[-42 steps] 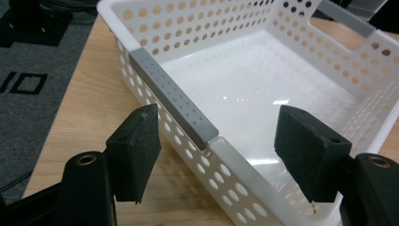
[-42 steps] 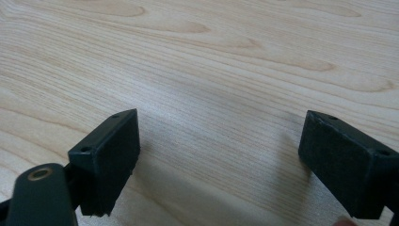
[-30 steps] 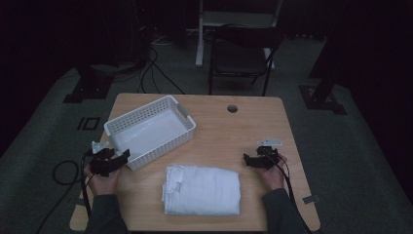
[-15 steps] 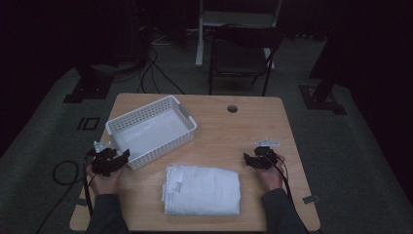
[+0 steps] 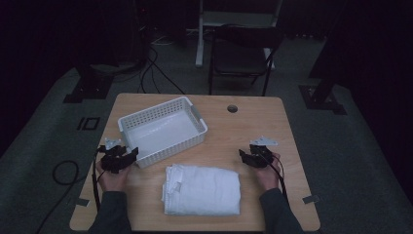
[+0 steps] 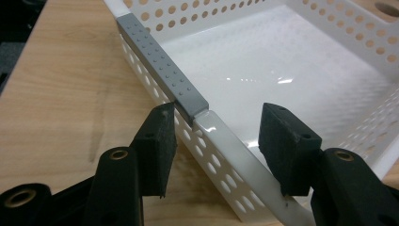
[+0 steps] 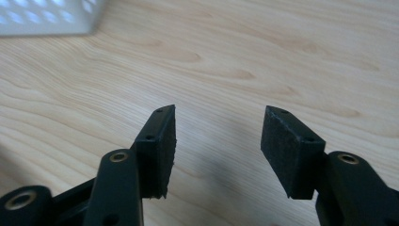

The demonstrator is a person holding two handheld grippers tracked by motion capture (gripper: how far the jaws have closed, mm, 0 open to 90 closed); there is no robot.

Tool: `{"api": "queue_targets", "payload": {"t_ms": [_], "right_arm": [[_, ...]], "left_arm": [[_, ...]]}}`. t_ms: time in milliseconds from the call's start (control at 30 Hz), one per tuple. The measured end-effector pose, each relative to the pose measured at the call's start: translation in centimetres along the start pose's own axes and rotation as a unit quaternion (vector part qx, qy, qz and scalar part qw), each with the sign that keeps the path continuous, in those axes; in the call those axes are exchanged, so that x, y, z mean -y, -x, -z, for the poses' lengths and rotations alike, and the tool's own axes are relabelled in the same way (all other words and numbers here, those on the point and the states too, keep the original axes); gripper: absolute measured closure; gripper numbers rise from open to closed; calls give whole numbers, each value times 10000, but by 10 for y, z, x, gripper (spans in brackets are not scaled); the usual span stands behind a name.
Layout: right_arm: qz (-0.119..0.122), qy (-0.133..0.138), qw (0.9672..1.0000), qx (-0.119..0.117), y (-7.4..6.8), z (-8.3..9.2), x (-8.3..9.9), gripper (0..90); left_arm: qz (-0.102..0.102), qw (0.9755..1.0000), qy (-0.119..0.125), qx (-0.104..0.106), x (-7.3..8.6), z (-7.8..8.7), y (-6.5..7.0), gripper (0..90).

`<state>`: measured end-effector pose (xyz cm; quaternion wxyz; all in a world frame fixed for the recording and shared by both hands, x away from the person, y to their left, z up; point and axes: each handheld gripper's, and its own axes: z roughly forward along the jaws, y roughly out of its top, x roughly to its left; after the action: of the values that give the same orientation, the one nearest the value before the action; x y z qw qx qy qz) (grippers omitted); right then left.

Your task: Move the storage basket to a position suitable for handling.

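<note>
- Early stage, by my read: white basket [image 5: 163, 127] sits empty on the table [image 5: 253, 122], at its far left part; folded white towel [image 5: 202, 190] lies flat at the near edge, just in front of the basket, untouched.
- Left gripper [image 5: 127, 157] is at the basket's near corner; in the left gripper view the rim [image 6: 221, 136] next to the grey handle strip [image 6: 162, 70] runs between the jaws, one inside the basket and one outside. Jaws have just been closing, gap now narrow-ish, pads not yet pressing the rim.
- Right gripper [image 5: 245, 157] hovers over bare wood right of the towel; jaws have just been closing from wide to about half, nothing between them.
- Left to do, likely: grip the basket, get the towel in.
- Versus the earlier frame: left gripper has slid in toward the basket corner, right gripper has shifted slightly and lifted a little; basket and towel have not moved.
</note>
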<state>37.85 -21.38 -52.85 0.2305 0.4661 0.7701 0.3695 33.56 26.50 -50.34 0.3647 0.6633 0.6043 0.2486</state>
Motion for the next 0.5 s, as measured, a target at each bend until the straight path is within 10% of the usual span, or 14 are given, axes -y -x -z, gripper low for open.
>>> {"api": "queue_targets", "payload": {"t_ms": [500], "right_arm": [[-32, 481, 9984, -295, -10, 11, -36, 505]], "left_arm": [[-550, 9981, -37, 262, -16, -23, 35, 493]]}}
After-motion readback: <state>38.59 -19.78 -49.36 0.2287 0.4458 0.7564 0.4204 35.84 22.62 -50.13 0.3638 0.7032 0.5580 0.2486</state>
